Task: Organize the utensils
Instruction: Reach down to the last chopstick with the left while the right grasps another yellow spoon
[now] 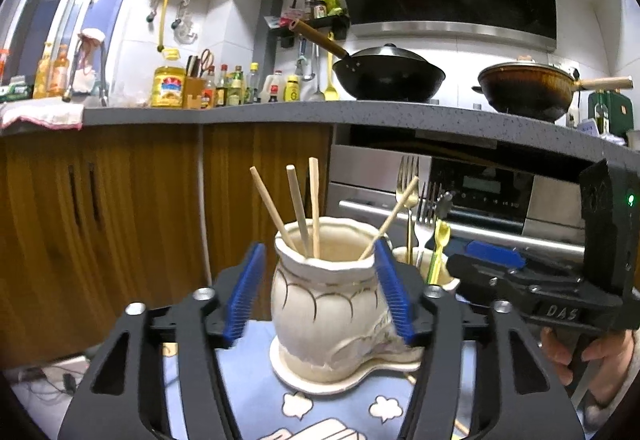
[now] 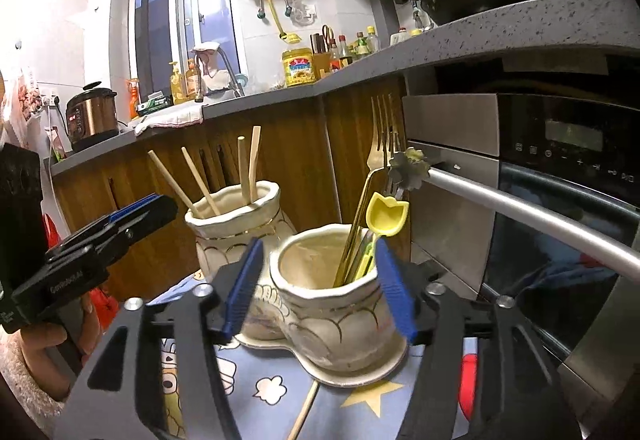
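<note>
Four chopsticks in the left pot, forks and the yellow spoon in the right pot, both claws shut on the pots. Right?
Not quite: the claws are open, not shut. The left wrist view shows the left claw straddling the chopstick pot with a gap beside it; the right claw likewise around the fork pot. The four chopsticks, forks and yellow spoon are as stated.

Two cream ceramic pots with gold lines stand side by side, touching, on one shared cream saucer [image 2: 360, 374]. The chopstick pot [image 1: 324, 300] holds four pale wooden chopsticks [image 1: 298, 205], all leaning, ends up. The cutlery pot [image 2: 336, 304] holds a gold fork [image 2: 380, 143], tines up, and a yellow tulip-shaped spoon [image 2: 386, 217], upright against its rim.
</note>
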Demonstrator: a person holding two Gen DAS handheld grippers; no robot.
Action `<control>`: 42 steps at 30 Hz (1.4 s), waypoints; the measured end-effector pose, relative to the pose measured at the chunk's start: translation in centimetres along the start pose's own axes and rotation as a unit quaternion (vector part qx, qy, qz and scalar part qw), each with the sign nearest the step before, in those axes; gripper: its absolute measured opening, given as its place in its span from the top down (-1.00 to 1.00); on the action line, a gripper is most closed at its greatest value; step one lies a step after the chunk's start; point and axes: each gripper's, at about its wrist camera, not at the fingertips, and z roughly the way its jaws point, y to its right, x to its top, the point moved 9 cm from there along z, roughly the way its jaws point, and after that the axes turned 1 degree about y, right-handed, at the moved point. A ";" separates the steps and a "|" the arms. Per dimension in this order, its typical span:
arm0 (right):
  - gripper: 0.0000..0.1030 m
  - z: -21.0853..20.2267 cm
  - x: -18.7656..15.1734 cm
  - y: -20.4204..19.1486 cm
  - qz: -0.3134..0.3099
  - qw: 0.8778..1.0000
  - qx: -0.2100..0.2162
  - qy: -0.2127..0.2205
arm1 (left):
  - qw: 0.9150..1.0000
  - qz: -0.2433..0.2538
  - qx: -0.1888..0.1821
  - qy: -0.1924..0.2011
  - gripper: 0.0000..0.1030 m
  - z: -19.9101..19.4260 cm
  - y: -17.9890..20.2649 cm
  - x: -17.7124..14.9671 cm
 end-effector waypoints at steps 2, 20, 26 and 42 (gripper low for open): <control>-0.41 -0.7 -0.2 0.2 -0.002 1.000 -0.007 0.002 | 1.000 0.001 0.004 -0.001 -0.37 -0.3 0.1 -0.4; -0.88 -4.8 -2.9 1.1 -0.008 1.000 -0.017 -0.021 | 0.997 -0.020 0.055 -0.050 -0.78 -3.9 0.3 -3.9; -0.89 -5.2 -3.9 1.4 0.000 0.999 -0.018 -0.040 | 0.995 -0.016 0.058 -0.082 -0.79 -4.9 0.7 -5.6; -0.89 -5.7 -9.3 0.0 0.025 0.988 0.003 -0.154 | 0.986 -0.038 0.041 -0.159 -0.80 -5.4 1.6 -10.5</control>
